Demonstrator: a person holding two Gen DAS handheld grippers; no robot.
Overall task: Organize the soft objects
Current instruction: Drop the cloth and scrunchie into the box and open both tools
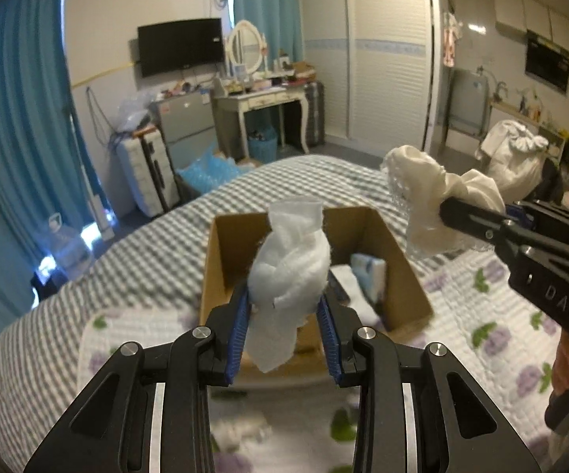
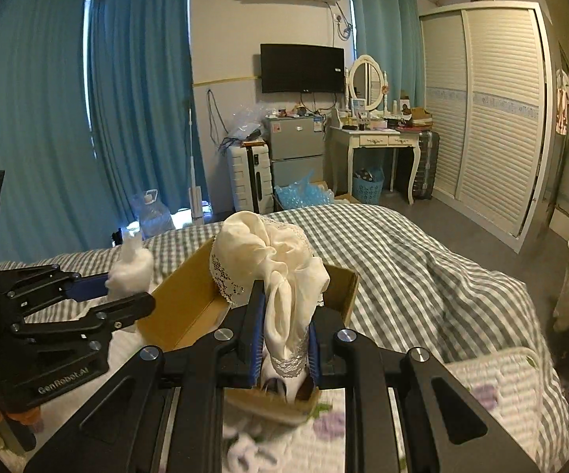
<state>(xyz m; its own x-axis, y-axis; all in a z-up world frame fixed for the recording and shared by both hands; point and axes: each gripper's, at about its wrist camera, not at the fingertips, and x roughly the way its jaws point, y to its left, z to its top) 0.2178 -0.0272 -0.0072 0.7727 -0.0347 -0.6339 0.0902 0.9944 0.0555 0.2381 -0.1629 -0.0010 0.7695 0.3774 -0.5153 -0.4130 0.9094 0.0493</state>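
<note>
— Step in hand? Looked like the carry to the cardboard box (image 1: 221, 260) on the bed (image 1: 323, 181): left tongs (image 1: 284, 311) clenched on a white cotton wad (image 1: 290, 264), held above the box's near wall.

— And the right tongs (image 2: 284, 339)? Clenched too, on a cream lace-edged cloth (image 2: 268, 260), up in the air just beside the box's right side.

— Next move? Probably called for lowering each bundle past the rim, then releasing; soft stuff likely to cling to the blue pads.

— Already inside? A pale blue-and-white folded item (image 1: 369, 272), partly seen.

— Hidden? Most of the box floor, behind the wad. Below the right tongs, something dark, too blurred to name.
</note>
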